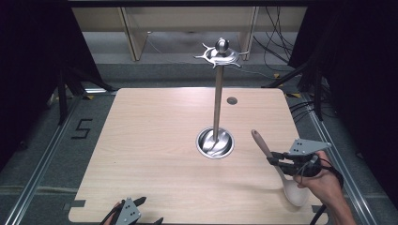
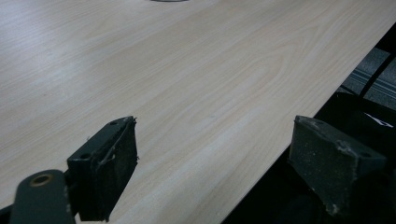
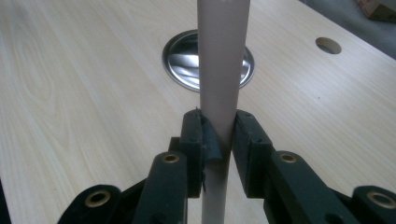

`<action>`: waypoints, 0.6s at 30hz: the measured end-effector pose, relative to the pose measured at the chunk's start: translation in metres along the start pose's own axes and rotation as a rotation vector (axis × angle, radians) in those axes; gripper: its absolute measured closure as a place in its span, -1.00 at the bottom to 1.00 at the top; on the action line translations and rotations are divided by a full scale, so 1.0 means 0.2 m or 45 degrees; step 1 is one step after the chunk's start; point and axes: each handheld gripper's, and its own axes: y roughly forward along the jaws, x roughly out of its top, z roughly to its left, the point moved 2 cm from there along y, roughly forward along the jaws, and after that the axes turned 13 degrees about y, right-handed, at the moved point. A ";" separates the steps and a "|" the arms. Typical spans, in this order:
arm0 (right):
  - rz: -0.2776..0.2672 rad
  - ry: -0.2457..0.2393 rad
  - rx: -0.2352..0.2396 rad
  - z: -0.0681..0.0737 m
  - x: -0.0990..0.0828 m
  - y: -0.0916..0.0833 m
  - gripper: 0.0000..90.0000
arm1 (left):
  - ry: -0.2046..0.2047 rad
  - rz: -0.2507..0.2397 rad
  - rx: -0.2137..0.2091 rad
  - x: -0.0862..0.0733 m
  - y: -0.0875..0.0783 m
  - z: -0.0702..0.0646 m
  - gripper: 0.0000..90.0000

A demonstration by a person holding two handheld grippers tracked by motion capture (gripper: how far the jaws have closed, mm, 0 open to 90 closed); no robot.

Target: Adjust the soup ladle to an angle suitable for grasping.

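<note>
A beige spoon [image 1: 278,168] lies at an angle over the table's right front, handle pointing up-left and bowl near the hand. My right gripper [image 1: 276,159] is shut on the spoon's handle [image 3: 220,79], which rises straight up between the jaws in the right gripper view. A shiny metal stand [image 1: 217,89] with a round base [image 3: 187,70] and a hooked top stands at the table's middle. My left gripper [image 1: 143,211] rests at the front left edge of the table, its jaws wide apart with nothing between them; one of its pads [image 2: 109,170] hangs over bare wood.
The light wooden table [image 1: 150,140] has a small round hole [image 1: 232,100] behind the stand. Dark floor, metal rails and cables surround the table. A black object [image 2: 359,121] lies off the table edge in the left gripper view.
</note>
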 end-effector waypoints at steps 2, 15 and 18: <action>-0.010 -0.014 0.000 -0.01 0.00 0.00 0.68 | 0.004 0.007 -0.001 0.00 0.00 0.00 -0.67; -0.158 0.004 0.047 -0.04 0.02 -0.05 0.68 | -0.008 0.004 -0.001 0.00 0.00 0.00 -0.67; -0.182 0.010 0.056 -0.05 0.02 -0.07 0.68 | 0.010 0.025 -0.010 0.00 -0.01 0.01 -0.67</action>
